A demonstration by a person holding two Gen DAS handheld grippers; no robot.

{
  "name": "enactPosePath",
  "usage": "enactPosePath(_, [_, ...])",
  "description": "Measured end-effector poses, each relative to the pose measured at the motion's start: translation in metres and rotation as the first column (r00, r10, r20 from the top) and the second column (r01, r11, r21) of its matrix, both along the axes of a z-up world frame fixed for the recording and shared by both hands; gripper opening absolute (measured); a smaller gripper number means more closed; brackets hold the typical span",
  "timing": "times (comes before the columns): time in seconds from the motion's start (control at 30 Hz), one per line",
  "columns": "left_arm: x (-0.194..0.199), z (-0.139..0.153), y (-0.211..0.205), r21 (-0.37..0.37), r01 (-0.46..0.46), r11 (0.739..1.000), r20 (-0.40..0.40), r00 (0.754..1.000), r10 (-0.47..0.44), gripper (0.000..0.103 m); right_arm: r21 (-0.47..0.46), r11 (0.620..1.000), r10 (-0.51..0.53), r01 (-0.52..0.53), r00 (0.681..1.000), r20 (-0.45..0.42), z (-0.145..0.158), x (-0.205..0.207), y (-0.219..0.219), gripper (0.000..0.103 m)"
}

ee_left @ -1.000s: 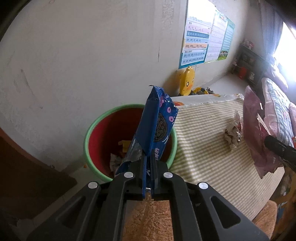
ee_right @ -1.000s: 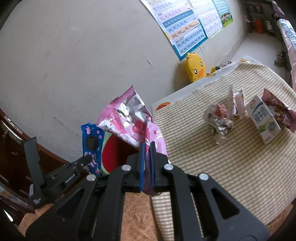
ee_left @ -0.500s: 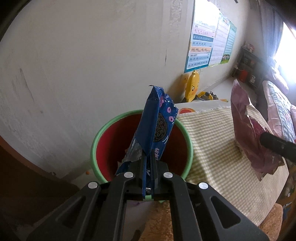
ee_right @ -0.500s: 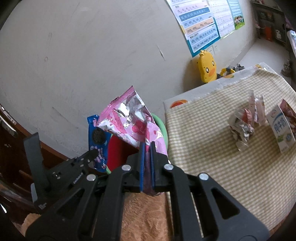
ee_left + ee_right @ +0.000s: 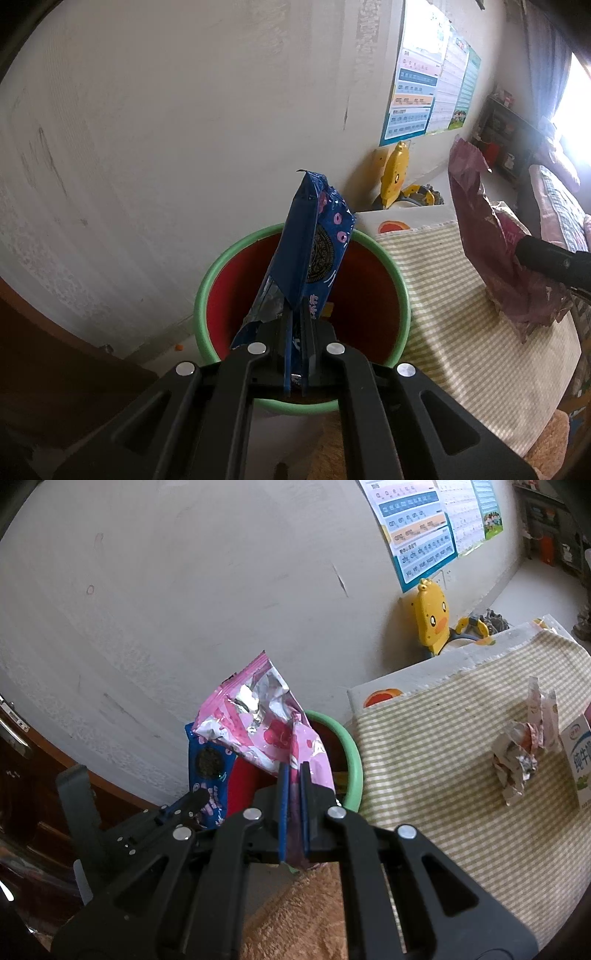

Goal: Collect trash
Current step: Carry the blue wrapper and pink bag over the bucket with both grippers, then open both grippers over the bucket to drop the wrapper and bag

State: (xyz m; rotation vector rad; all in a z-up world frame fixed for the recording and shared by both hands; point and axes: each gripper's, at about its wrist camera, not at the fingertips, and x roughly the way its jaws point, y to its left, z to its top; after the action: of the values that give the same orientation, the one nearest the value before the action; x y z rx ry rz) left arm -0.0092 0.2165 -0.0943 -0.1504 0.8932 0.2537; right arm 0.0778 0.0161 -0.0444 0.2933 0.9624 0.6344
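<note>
Left claw (image 5: pixel 294 354): clamped on the lower end of the blue cookie wrapper (image 5: pixel 312 251).
Blue cookie wrapper: long axis near upright, top end leaning slightly toward the wall, held over the mouth of the red bin with green rim (image 5: pixel 229 254).
Right claw (image 5: pixel 293 812): clamped on the pink snack bag (image 5: pixel 266 720).
Pink snack bag: torn foil end pointing up and left, apparently over the bin's desk-side rim.
Desk (image 5: pixel 436 760): striped cloth; crumpled wrapper (image 5: pixel 517 760) and milk carton (image 5: pixel 581 760) near its right edge.

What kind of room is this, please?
Probably a lived-in home room, perhaps a child's: a learning chart on the wall, a yellow duck toy on the floor, and a cloth-covered table beside a trash bin.
</note>
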Motion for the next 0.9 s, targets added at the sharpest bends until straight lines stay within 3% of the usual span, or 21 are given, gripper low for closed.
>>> enactPosePath(0.53, [0.014,-0.026,0.018,-0.067,-0.043,0.997,-0.062,0.997,0.038,0.001,-0.057,0.998,0.038,-0.041,0.997,-0.06,-0.027,0.02,0.039,0.007])
enactPosePath(0.63, [0.016,-0.033,0.024,-0.082,-0.071,0.994,-0.077,0.995,0.064,0.008,-0.062,0.996,0.053,-0.057,0.997,-0.065,-0.032,0.023,0.047,0.009])
enactPosePath(0.67, [0.016,-0.037,0.027,-0.082,-0.09,0.993,-0.097,0.992,0.082,0.028,-0.053,0.997,0.057,-0.061,0.996,-0.072,-0.034,0.024,0.049,0.013])
enactPosePath(0.7, [0.016,-0.041,0.03,-0.091,-0.101,0.991,-0.11,0.99,0.091,0.047,-0.048,0.997,0.053,-0.056,0.996,-0.072,-0.034,0.024,0.05,0.028])
enactPosePath(0.73, [0.013,-0.044,0.033,-0.1,-0.105,0.989,-0.115,0.989,0.093,0.049,-0.048,0.997,0.049,-0.052,0.997,-0.065,-0.034,0.023,0.05,0.041])
enactPosePath(0.9, [0.004,-0.048,0.029,-0.071,-0.117,0.991,-0.134,0.985,0.107,0.047,-0.024,0.999,0.041,-0.043,0.996,-0.076,-0.037,0.019,0.037,0.043])
